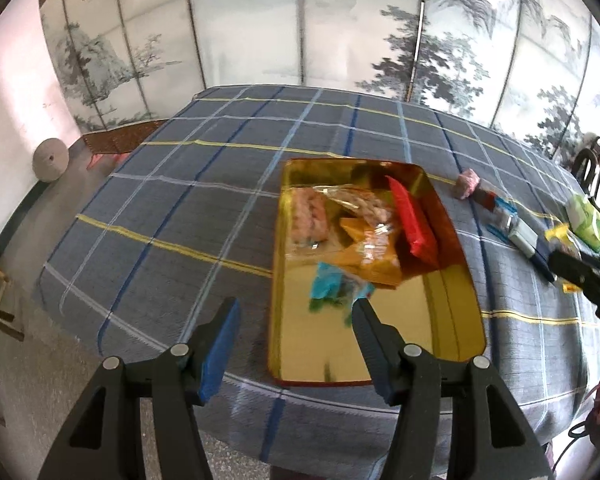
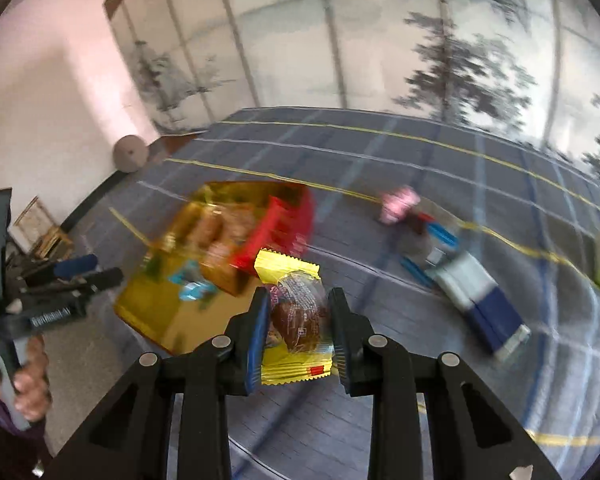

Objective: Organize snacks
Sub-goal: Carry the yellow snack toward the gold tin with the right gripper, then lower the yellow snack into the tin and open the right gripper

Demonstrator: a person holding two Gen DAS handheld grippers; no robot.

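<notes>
Yellow wrapper: a clear-windowed cake packet (image 2: pixel 296 312) sits clamped between the blue pads of the right gripper (image 2: pixel 298 320), lifted off the cloth.
Left tool: the left gripper (image 1: pixel 296 320) hangs over the tin's near end, jaws apart, nothing between them.
Gold tin (image 1: pixel 380 344): on the checked tablecloth (image 1: pixel 180 208), already holding a red packet (image 1: pixel 414 224), an orange one and a teal sweet.
Loose snacks: the pink sweet (image 1: pixel 467 184), blue-and-white packs (image 2: pixel 480 300) and green pack (image 1: pixel 588 220) lie beside the tin on the cloth.
Risk, grip: the glossy film looks slippery, so the packet could slide out in transit.
Risk, crowding: both tools converging over the tin might collide.
</notes>
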